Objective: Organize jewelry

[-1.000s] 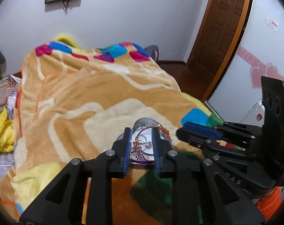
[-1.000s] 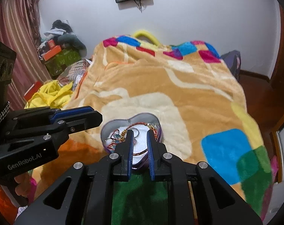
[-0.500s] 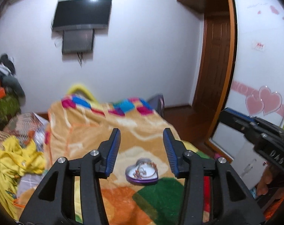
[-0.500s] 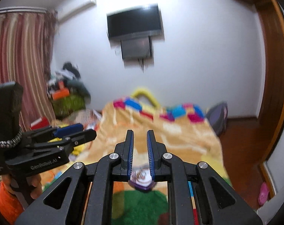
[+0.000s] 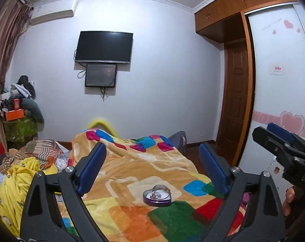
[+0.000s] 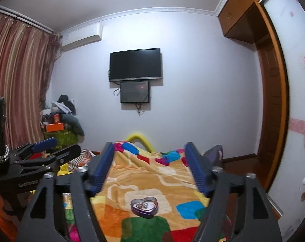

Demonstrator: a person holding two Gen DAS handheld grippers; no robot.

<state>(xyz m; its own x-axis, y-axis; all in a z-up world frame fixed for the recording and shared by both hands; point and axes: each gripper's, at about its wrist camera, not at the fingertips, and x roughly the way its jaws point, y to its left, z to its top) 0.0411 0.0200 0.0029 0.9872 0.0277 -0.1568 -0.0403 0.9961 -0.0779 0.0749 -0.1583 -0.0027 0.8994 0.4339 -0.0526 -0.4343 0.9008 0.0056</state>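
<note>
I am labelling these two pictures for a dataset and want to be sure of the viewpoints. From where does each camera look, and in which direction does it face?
Left wrist view: sits on the left gripper, raised above the bed, facing the wall TV; its open fingers show, and the right gripper enters from the right.
Right wrist view: sits on the right gripper, facing the same wall; its open fingers show, and the left gripper enters from the left.
Both views share the heart-shaped tin of jewelry on the patchwork blanket.

Heart-shaped tin: on blanket, ahead of left gripper, between its fingers. Jewelry: in tin. Right gripper: to the right. Television: on wall beyond bed.
</note>
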